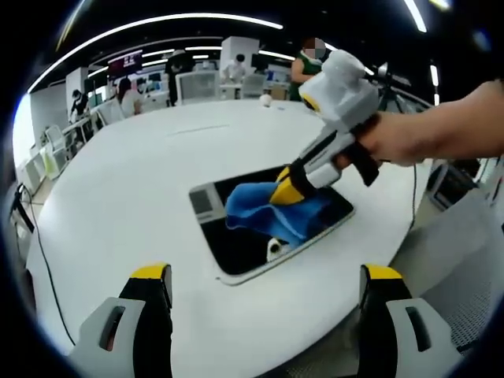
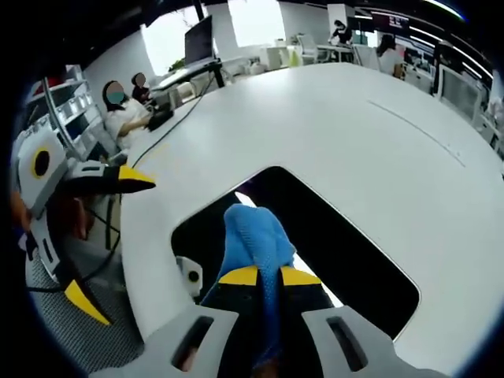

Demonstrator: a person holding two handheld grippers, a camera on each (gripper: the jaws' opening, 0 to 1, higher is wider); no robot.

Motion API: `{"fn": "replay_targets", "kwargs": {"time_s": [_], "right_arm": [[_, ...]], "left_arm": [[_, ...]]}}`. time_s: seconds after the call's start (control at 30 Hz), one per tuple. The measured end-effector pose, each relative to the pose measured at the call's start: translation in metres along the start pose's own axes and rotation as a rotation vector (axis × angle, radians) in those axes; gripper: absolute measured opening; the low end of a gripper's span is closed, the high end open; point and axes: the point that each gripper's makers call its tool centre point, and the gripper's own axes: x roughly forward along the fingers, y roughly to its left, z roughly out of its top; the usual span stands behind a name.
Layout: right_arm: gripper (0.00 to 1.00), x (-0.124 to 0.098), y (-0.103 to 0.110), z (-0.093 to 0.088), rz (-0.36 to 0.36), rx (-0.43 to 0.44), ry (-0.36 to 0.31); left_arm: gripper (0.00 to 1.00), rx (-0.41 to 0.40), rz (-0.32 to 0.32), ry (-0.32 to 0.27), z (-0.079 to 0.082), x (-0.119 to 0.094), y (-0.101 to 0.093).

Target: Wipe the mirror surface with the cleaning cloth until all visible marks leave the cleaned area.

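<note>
1. In the left gripper view, the left gripper point(image 1: 266, 291) rises from the bottom edge with its two grey, yellow-tipped jaws spread wide apart and nothing between them, held low over the near rim of the white round table point(image 1: 126, 181).
2. Just beyond those jaws lies one rectangular mirror with a white frame point(image 1: 236, 244), flat on the table, its dark glass reflecting a ceiling light strip.
3. One blue cleaning cloth point(image 1: 272, 211) sits bunched on the mirror's far half, touching the glass.
4. The right gripper point(image 1: 285, 189) comes in from the right of this view, angled down towards the mirror, its yellow tips pinched together on the cloth. A person's hand point(image 1: 394, 140) wraps its black handle, the forearm reaching out to the right edge.
5. In the right gripper view, the right gripper point(image 2: 268, 276) shows its two jaws clamped on the blue cleaning cloth point(image 2: 252, 236), which fans forward onto the mirror point(image 2: 339, 244).
6. At the left of that view, the left gripper point(image 2: 102, 236) hangs beside the table point(image 2: 346, 126) edge, its two yellow tips well apart.
7. Farther off, in both views, stand desks with monitors and several people, too small to count surely.
</note>
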Motion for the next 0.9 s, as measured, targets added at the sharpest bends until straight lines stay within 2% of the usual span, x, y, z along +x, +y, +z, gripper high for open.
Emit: {"fn": "replay_targets", "kwargs": {"time_s": [0.33, 0.67, 0.9], "right_arm": [[0.03, 0.005, -0.017, 0.010, 0.003, 0.001, 0.001], [0.03, 0.009, -0.028, 0.017, 0.006, -0.003, 0.002], [0.03, 0.011, -0.036, 0.021, 0.006, -0.003, -0.001]], "left_arm": [[0.99, 0.001, -0.014, -0.002, 0.001, 0.000, -0.003], [0.99, 0.032, -0.027, -0.036, 0.011, -0.002, -0.006], [0.99, 0.059, -0.027, -0.028, 0.017, 0.001, -0.006]]}}
